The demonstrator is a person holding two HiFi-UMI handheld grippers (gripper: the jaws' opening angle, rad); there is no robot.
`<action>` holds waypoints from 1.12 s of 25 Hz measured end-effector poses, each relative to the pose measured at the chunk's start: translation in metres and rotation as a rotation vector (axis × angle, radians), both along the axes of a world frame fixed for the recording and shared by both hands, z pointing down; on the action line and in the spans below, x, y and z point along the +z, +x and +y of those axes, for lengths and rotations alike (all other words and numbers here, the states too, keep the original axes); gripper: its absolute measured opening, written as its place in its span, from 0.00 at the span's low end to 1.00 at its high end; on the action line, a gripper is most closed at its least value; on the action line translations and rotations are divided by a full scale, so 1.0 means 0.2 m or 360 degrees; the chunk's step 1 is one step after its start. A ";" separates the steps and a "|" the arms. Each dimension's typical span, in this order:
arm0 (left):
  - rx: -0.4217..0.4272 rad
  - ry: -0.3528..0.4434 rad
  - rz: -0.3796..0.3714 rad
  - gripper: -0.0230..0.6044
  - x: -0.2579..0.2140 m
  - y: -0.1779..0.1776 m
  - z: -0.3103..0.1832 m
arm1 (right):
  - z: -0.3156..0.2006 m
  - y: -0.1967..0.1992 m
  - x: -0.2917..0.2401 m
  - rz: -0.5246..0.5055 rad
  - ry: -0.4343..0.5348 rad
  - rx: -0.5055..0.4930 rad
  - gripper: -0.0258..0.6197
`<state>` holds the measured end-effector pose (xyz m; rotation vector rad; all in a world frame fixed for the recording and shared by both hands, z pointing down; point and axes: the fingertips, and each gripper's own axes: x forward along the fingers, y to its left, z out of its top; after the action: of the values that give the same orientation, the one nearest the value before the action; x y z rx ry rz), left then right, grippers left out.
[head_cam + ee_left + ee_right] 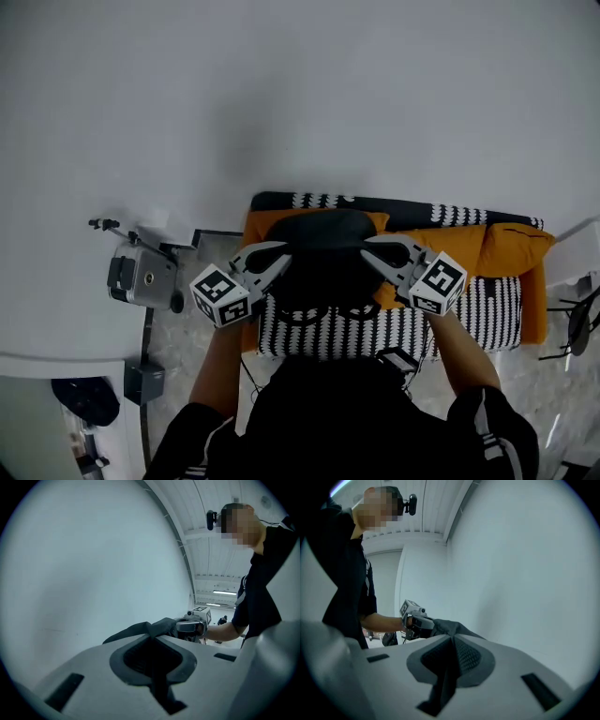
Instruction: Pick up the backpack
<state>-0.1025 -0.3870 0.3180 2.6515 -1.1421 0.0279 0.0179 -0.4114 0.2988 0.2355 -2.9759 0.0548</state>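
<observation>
Hanging in the head view between left tool (pixel 278 265) and right tool (pixel 372 251), the black backpack (pixel 323 255) is over an orange-cushioned sofa (pixel 506 251); left gripper view: jaws pinched on backpack fabric; right gripper view: jaws likewise clamped on its fabric.

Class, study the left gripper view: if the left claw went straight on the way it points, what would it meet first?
The black backpack: the left claw is shut on its fabric, which bunches directly ahead. Beyond it, roughly in line, sits the right claw, though depth is unclear.
</observation>
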 end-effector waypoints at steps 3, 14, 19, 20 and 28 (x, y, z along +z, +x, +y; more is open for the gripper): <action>0.0009 0.0070 -0.0017 0.09 -0.13 0.00 -0.03 | -0.02 0.00 -0.13 -0.0033 0.0052 -0.0001 0.10; 0.0034 0.0303 -0.0049 0.09 -0.58 -0.02 -0.04 | -0.02 -0.01 -0.55 -0.0151 0.0202 0.0004 0.10; 0.0033 0.0393 -0.0058 0.09 -0.79 -0.01 -0.02 | -0.01 -0.01 -0.75 -0.0213 0.0292 0.0010 0.10; 0.0033 0.0409 -0.0057 0.09 -0.83 -0.01 -0.02 | -0.01 0.00 -0.79 -0.0225 0.0306 0.0009 0.10; 0.0053 0.0534 -0.0058 0.09 -1.11 0.00 -0.04 | 0.01 0.02 -1.05 -0.0296 0.0454 -0.0011 0.10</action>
<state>-0.1024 -0.3959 0.0968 2.9725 -1.2064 -0.1206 0.0210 -0.4084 0.0882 0.2670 -3.1613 -0.3710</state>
